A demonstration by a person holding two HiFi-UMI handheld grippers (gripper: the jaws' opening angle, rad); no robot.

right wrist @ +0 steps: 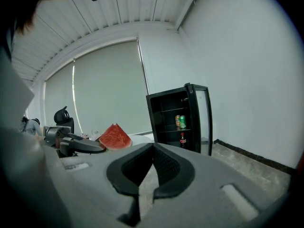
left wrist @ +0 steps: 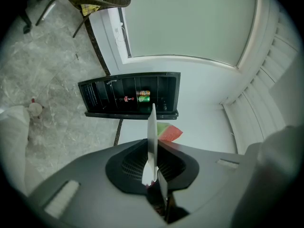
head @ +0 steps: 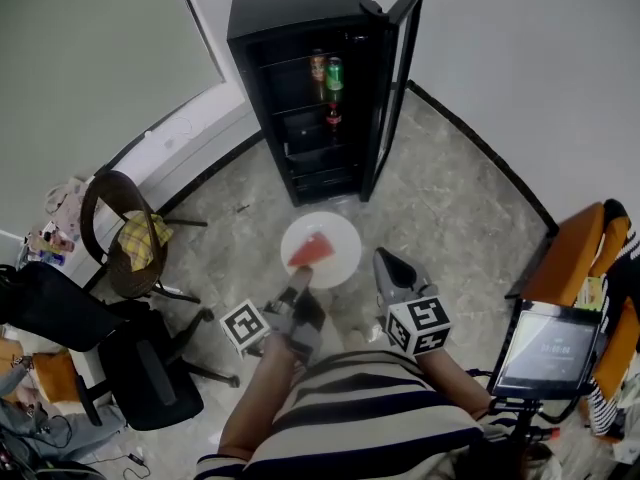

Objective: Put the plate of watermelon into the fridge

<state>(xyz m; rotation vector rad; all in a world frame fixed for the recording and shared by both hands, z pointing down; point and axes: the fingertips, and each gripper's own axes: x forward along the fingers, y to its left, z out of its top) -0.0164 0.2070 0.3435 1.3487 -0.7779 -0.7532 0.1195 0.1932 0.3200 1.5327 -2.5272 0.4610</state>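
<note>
**Left gripper** (head: 297, 288): jaws clamped on the near rim of the plate (head: 338, 260). In the left gripper view the plate shows edge-on between the pads.

**Plate**: white and round, held out ahead of the left gripper above the floor (head: 450, 208).

**Watermelon** (head: 311, 251): one red wedge lying on the plate, just beyond the left gripper's tips.

**Right gripper** (head: 390, 264): just right of the left gripper, beside the plate's right edge and apart from it. Its jaws are together at the tips, with nothing between them.

**Fridge** (head: 290, 23): black, standing on the floor straight ahead of both grippers, well apart from the plate.

**Door** (head: 392, 88): swung open on the fridge's right side.

**Fridge contents**:
- two cans (head: 335, 73) side by side on an upper shelf
- a bottle (head: 332, 118) on the shelf below

**Wicker chair** (head: 105, 218): to the left of the left gripper, with a yellow cloth (head: 142, 238) on its seat.

**Black chair** (head: 70, 313): nearer, also to the left.

**Screen** (head: 545, 348): to the right of the right gripper, on a stand.

**Orange seat** (head: 570, 258): just behind the screen.
</note>
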